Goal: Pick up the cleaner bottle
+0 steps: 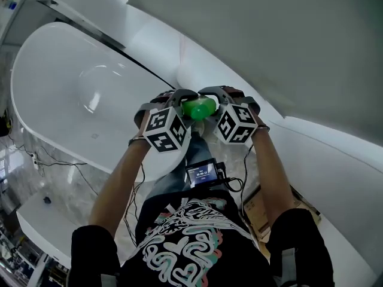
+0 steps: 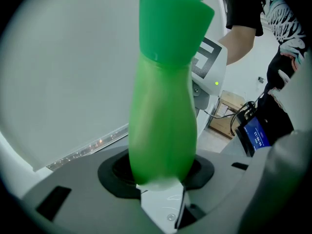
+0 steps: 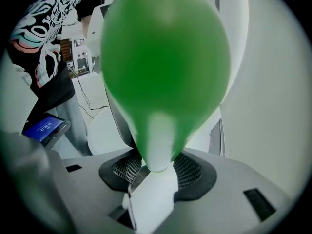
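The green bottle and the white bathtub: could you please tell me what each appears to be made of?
The green cleaner bottle looks like moulded plastic, smooth and slightly glossy: even saturated colour, soft highlights. The white bathtub looks like glossy acrylic or enamelled ceramic, judging by its bright reflections; which I cannot tell.
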{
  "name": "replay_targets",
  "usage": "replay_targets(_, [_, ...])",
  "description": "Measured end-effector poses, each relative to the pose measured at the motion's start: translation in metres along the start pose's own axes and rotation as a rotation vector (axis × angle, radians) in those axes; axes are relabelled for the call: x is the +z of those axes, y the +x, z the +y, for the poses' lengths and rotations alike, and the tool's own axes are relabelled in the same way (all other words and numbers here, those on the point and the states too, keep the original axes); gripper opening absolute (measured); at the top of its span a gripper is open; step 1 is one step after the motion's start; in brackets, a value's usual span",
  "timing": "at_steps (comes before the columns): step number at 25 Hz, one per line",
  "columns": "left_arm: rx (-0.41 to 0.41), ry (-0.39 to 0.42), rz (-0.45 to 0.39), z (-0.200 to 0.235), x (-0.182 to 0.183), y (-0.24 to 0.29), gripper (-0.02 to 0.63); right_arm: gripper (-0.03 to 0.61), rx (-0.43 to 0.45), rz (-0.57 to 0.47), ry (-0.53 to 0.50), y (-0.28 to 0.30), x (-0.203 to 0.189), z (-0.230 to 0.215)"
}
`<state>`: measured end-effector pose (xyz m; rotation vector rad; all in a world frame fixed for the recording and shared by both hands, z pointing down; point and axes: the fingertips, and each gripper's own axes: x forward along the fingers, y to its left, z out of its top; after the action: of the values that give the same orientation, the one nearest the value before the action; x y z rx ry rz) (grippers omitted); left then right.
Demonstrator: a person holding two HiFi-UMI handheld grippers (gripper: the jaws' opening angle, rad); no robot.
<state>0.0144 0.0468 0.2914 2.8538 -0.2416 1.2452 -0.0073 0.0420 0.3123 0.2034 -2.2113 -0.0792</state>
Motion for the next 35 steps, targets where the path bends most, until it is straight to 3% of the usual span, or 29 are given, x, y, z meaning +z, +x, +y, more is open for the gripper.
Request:
replay_targets(7, [0.002, 0.025, -0.007, -0.002, 0.026, -0.037, 0.195, 0.222, -0.024, -0.007, -0.001, -0.033, 0.032, -0.001])
replay_targets(22, [0.033, 0.059, 0.004, 0.020, 0.049, -0.067, 0.193, 0.221, -0.038, -0.034, -0.039, -0.055, 0.063, -0.024])
replay_targets(28, [0.040, 0.062, 0.023, 0.002, 0.059, -0.077, 0.195, 0.221, -0.028, -0.040, -0.050, -0.071, 0.069, -0.009])
replay_targets(35, [0.058, 0.099, 0.036, 0.013, 0.066, -0.093, 0.195, 0.219, -0.066, -0.046, -0.078, -0.078, 0.086, -0.020])
